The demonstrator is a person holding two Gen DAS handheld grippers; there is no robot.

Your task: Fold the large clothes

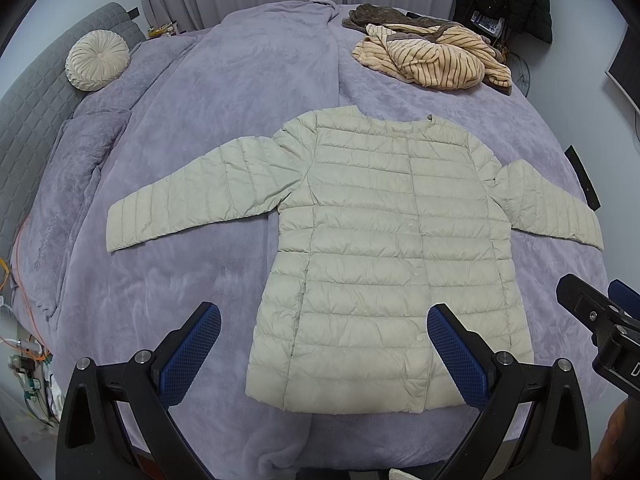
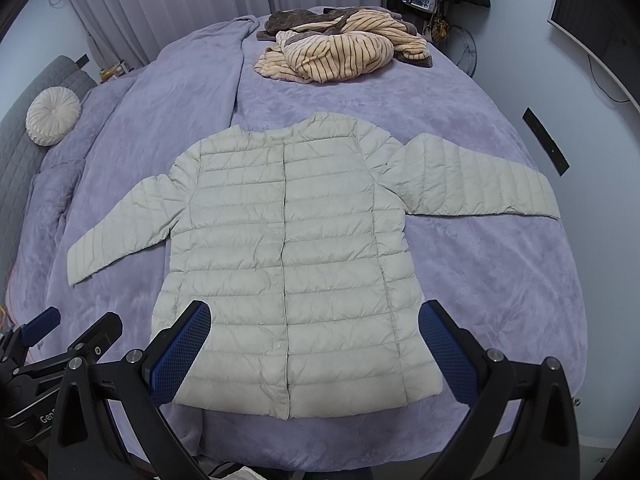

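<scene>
A cream quilted down jacket (image 1: pixel 384 240) lies flat and face up on the purple bed cover (image 1: pixel 200 128), buttoned, with both sleeves spread out sideways. It also shows in the right wrist view (image 2: pixel 288 248). My left gripper (image 1: pixel 324 320) is open and empty, hovering above the jacket's lower left hem. My right gripper (image 2: pixel 314 318) is open and empty above the jacket's lower hem; it shows at the right edge of the left wrist view (image 1: pixel 592 312). The left gripper shows at the left edge of the right wrist view (image 2: pixel 60 332).
A crumpled striped beige and brown garment (image 1: pixel 432 56) lies at the far side of the bed, also in the right wrist view (image 2: pixel 344 52). A round cream cushion (image 1: pixel 98 60) leans on the grey headboard (image 1: pixel 36 100) at left. A dark coat (image 1: pixel 504 0) hangs at the back right.
</scene>
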